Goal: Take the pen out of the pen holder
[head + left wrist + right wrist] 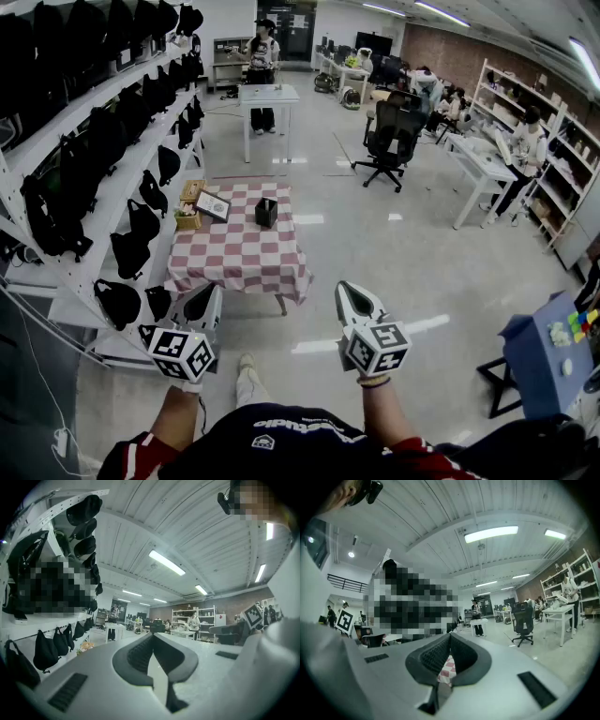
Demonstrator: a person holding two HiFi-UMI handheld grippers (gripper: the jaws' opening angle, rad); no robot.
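A person stands on an open workshop floor holding the left gripper [210, 292] and the right gripper [345, 291] level, side by side at the lower centre of the head view. Both tools are closed. Each gripper view shows its two dark ribbed pads meeting at the tips, with nothing between them.

The black pen holder [266, 212] stands upright on a small table [281, 302] covered with a red-and-white checked cloth [239, 253], at centre frame. It sits toward the upper right part of the tabletop. In the picture it lies above both grippers and, left to right, between them, well apart from either. At this distance it cannot be told whether a pen stands in it.

A framed card [214, 205] leans just left of the holder, and a small brown box [188, 220] sits at the table's left edge. In the right gripper view, a patch of the checked cloth shows through the gap below the meeting tips.

White shelves [111, 192] hung with black bags [142, 221] run along the left of the frame. A white table [269, 95] with a person [263, 58] behind it stands at the upper centre. A black office chair [388, 137] stands at the upper right, and a blue box [542, 361] is at the lower right.
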